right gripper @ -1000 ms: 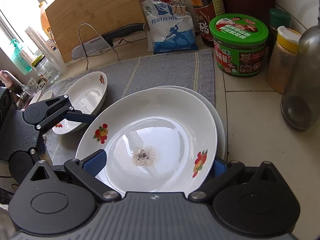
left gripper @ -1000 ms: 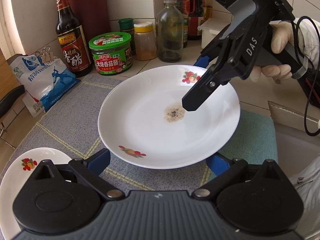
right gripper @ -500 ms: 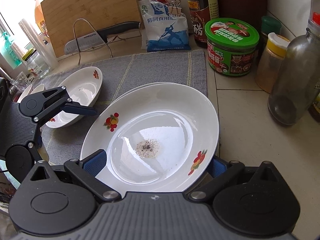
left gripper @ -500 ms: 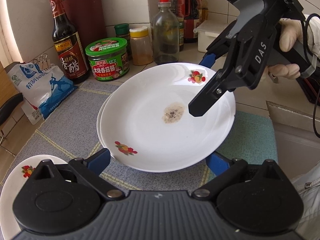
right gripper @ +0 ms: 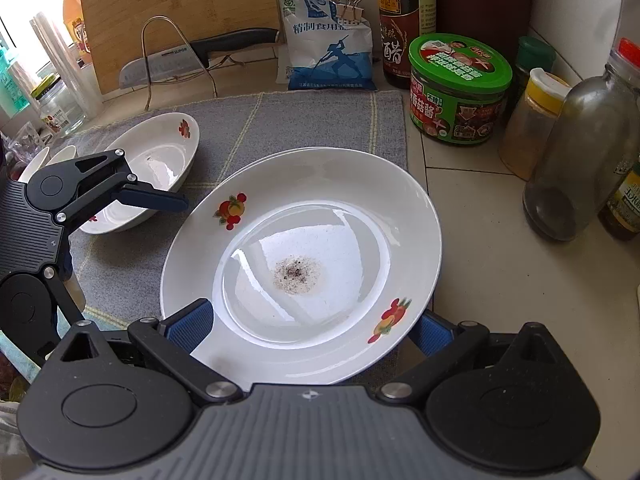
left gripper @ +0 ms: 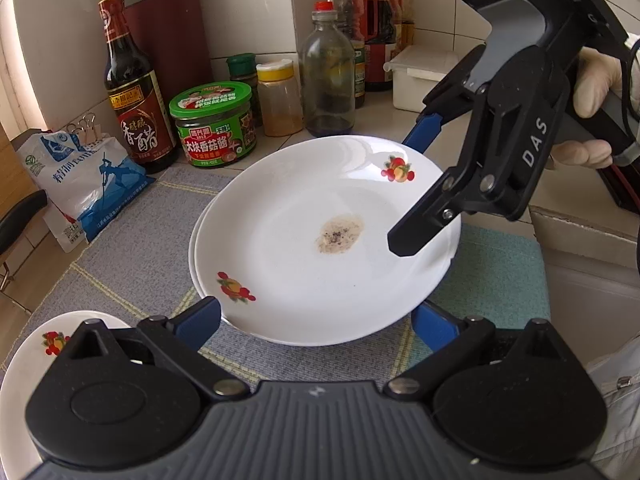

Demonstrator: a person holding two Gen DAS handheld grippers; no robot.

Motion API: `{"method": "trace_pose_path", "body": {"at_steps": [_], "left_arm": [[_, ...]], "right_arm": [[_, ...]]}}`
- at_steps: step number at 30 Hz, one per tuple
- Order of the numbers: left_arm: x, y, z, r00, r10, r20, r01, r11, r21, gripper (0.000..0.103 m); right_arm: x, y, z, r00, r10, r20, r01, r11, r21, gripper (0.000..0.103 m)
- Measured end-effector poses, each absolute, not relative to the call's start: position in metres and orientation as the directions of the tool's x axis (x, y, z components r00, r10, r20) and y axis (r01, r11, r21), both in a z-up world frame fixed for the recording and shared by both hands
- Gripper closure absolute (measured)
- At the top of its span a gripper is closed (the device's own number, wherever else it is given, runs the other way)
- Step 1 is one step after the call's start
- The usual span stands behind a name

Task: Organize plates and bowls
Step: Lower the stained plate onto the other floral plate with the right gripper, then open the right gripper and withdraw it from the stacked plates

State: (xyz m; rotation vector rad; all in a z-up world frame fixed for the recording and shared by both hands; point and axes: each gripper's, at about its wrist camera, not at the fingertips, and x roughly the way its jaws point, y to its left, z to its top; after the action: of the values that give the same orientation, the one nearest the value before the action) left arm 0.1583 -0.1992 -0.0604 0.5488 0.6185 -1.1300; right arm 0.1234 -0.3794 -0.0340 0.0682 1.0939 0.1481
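Sitting on top of a 2nd plate (left gripper: 197, 240), the top plate (left gripper: 304, 256) was near the right edge of the grey mat (right gripper: 304, 120), w/ a brown, peppery smudge (right gripper: 298, 274) in its middle. Only a thin edge of the lower plate showed, so the two were almost lined up.

The right gripper (left gripper: 416, 188) had its fingers wide apart, one on each side of the top plate. One black finger (left gripper: 420, 224) hung over the plate's rim and the blue one (left gripper: 424, 132) was past the far rim. I couldn't tell if either one touched the plate. The left gripper (right gripper: 176, 200) was open too & held nothing, waiting just beside the plate's left side.

A deep bowl (right gripper: 160, 160) sat further left on the mat, apart from the plates, and small bowls (right gripper: 48, 160) peeked in at the edge.

I think the step was setting the plate down on the stack. To do it well: keep it flat so the crumbs don't slide, let go gently, then pull the fingers back w/o bumping the rim. Careful near the green jar (right gripper: 460, 88) & glass bottle (right gripper: 576, 152) close by on the counter.
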Motion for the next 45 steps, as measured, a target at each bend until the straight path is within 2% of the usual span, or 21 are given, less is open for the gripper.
{"method": "trace_pose_path", "body": {"at_steps": [9,12,17,24,27,33,45], "left_arm": [[0.148,-0.190,-0.055,0.341,-0.644,-0.684,0.915,0.393,0.087,0.004],[0.145,-0.182,-0.047,0.376,-0.631,-0.678,0.889,0.452,0.072,0.003],[0.134,-0.162,-0.034,0.461,-0.578,-0.673,0.815,0.576,0.064,0.003],[0.121,-0.119,-0.032,0.555,-0.456,-0.696,0.659,0.751,0.033,0.002],[0.122,-0.094,-0.039,0.573,-0.405,-0.712,0.593,0.805,0.019,0.002],[0.125,-0.060,-0.060,0.595,-0.314,-0.740,0.529,0.846,0.067,0.002],[0.145,-0.035,-0.082,0.584,-0.327,-0.743,0.508,0.861,0.021,0.002]], "right_arm": [[0.109,-0.371,-0.034,0.466,0.058,-0.883,-0.073,0.997,0.027,0.000],[0.104,-0.358,-0.028,0.505,0.002,-0.863,-0.100,0.993,-0.057,0.000],[0.100,-0.334,-0.017,0.581,-0.002,-0.814,-0.156,0.981,-0.114,0.000],[0.098,-0.298,-0.011,0.651,0.063,-0.756,-0.225,0.968,-0.112,0.000],[0.100,-0.283,-0.014,0.647,0.100,-0.756,-0.240,0.968,-0.077,0.000],[0.103,-0.251,-0.019,0.636,0.114,-0.763,-0.251,0.966,-0.065,0.000],[0.105,-0.208,-0.017,0.615,0.111,-0.780,-0.268,0.961,-0.074,0.000]]}}
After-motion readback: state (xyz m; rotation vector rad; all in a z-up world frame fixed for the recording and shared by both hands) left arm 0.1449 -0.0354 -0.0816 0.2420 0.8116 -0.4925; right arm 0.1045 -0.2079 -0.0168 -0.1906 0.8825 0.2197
